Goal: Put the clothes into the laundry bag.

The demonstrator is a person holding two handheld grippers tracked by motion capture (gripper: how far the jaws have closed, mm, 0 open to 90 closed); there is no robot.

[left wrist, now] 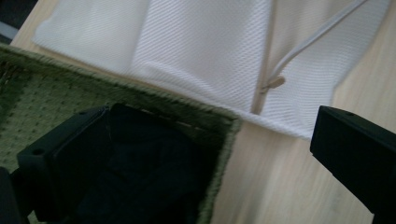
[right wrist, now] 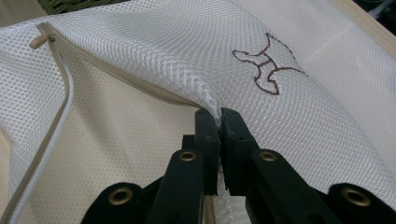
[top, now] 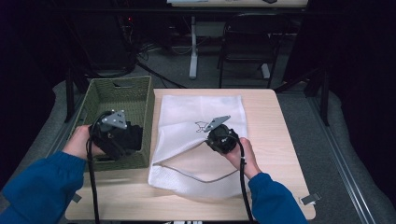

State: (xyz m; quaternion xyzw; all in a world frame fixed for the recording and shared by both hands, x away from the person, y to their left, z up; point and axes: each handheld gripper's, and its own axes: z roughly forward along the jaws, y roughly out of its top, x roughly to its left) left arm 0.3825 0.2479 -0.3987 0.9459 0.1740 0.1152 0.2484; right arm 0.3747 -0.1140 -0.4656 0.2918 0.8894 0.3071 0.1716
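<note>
No readable text; the mesh bag (right wrist: 289,107) bears an outline emblem.

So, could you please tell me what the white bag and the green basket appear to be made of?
White bag: likely synthetic mesh fabric, matte; tiny holes show, with a beige zip along its opening. Green basket: seemingly woven fibre or fabric cord, matte; its rim and walls look coarse and plaited.

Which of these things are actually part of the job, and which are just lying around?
In use:
mesh bag, pinched at its open edge by the right gripper
dark cloth in the basket, left gripper open over it

Lying about:
chair
desk leg
floor cables
</note>
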